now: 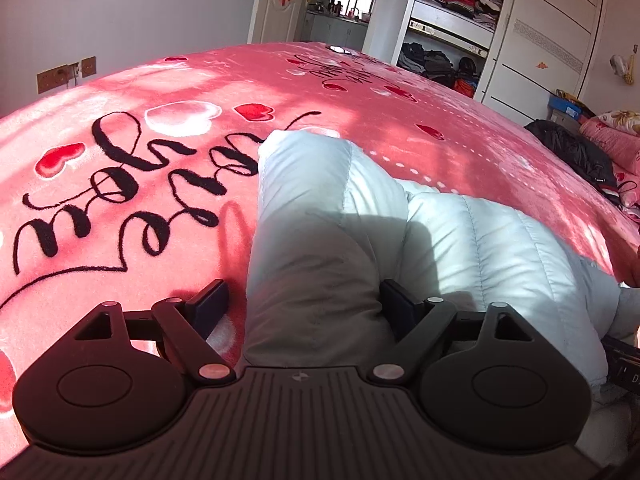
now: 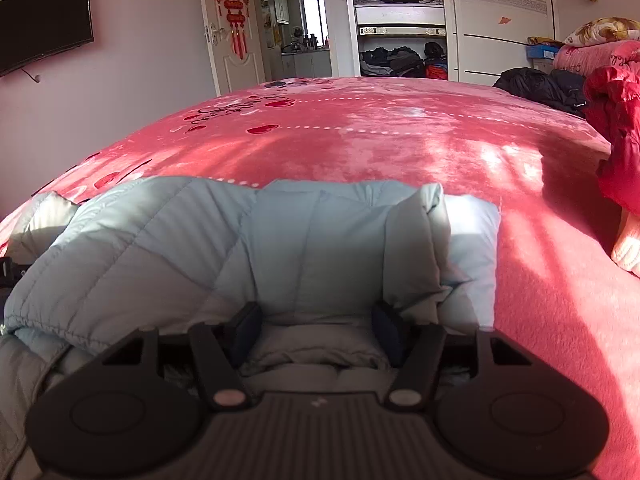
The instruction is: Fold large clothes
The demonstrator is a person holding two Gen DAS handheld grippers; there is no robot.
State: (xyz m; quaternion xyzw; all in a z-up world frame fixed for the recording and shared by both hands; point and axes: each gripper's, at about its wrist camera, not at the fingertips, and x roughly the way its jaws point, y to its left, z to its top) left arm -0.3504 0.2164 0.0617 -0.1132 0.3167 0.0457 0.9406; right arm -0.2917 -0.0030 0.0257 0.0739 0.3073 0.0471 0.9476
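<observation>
A pale blue quilted down jacket (image 1: 460,236) lies bunched on the pink bed blanket (image 1: 160,184). In the left wrist view a puffy part of it runs away from me between the fingers. My left gripper (image 1: 306,304) is open; its jaws stand wide on either side of this part, the right pad against the fabric. In the right wrist view the jacket (image 2: 240,248) lies folded over in a thick bundle. My right gripper (image 2: 316,332) is open around the bundle's near edge, with fabric between the pads.
The pink blanket (image 2: 400,140) with hearts and black lettering covers the bed. A black garment (image 2: 540,88) and a red jacket (image 2: 616,132) lie at the right side. An open wardrobe (image 2: 400,20) and a door stand beyond the bed.
</observation>
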